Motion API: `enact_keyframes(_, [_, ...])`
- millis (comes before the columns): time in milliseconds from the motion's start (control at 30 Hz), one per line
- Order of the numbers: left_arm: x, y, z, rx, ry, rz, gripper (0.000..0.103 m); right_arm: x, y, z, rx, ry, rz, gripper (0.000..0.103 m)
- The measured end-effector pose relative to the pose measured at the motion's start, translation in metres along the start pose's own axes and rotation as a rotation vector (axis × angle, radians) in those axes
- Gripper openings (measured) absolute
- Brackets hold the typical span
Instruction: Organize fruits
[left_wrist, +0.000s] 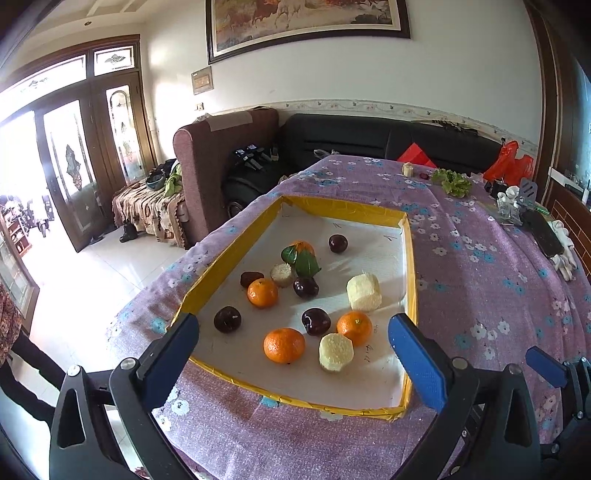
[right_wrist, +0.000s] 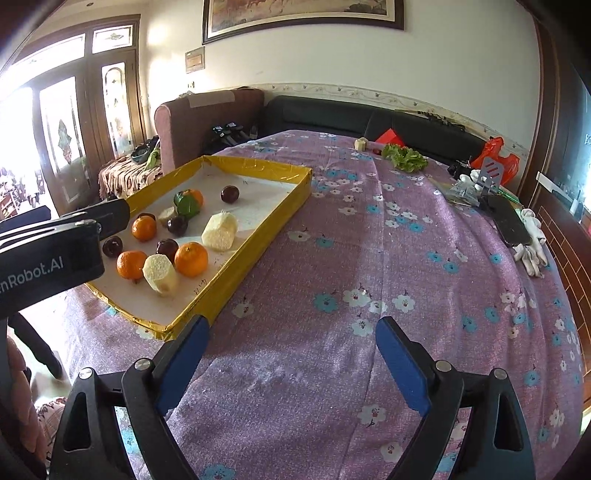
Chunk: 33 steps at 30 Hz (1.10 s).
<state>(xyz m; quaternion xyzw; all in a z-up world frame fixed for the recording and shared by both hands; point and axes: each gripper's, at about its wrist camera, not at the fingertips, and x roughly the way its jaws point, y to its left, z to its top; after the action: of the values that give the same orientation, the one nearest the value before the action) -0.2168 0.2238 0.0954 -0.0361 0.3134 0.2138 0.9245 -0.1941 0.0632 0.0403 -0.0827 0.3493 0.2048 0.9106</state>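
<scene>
Left wrist view: the left gripper (left_wrist: 293, 341) hangs with jaws wide apart over the near edge of the yellow-rimmed tray (left_wrist: 236, 243), where oranges (left_wrist: 284, 345), dark plums (left_wrist: 316, 321) and pale corn pieces (left_wrist: 364, 292) lie scattered.

Right wrist view: the right gripper (right_wrist: 293, 347), jaws apart, is over the purple tablecloth (right_wrist: 388, 266), beside the tray's near right corner.

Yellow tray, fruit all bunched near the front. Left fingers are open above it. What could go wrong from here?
1. Crowding: the near orange, pale corn chunk and a dark plum sit almost touching, so the open left gripper may knock a neighbour while closing on one.
2. The round fruit could roll across the flat tray if nudged.
3. The right gripper is open over bare cloth beside the tray; reaching in could clash with the left.
</scene>
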Motion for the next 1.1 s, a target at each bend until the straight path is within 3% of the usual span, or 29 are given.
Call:
enact_keyframes(933, [0.006, -0.001, -0.006, -0.001, -0.003, 0.018, 0.102, 0.005, -0.001, -0.005, 0.011, 0.023, -0.009, 0.094])
enact_keyframes(1033, [-0.002, 0.001, -0.006, -0.019, -0.044, 0.046, 0.102, 0.003, -0.003, -0.004, 0.018, 0.019, -0.011, 0.094])
enact_keyframes(1100, [-0.017, 0.004, -0.005, -0.031, -0.127, 0.105, 0.102, 0.001, -0.004, -0.003, 0.020, 0.011, -0.012, 0.094])
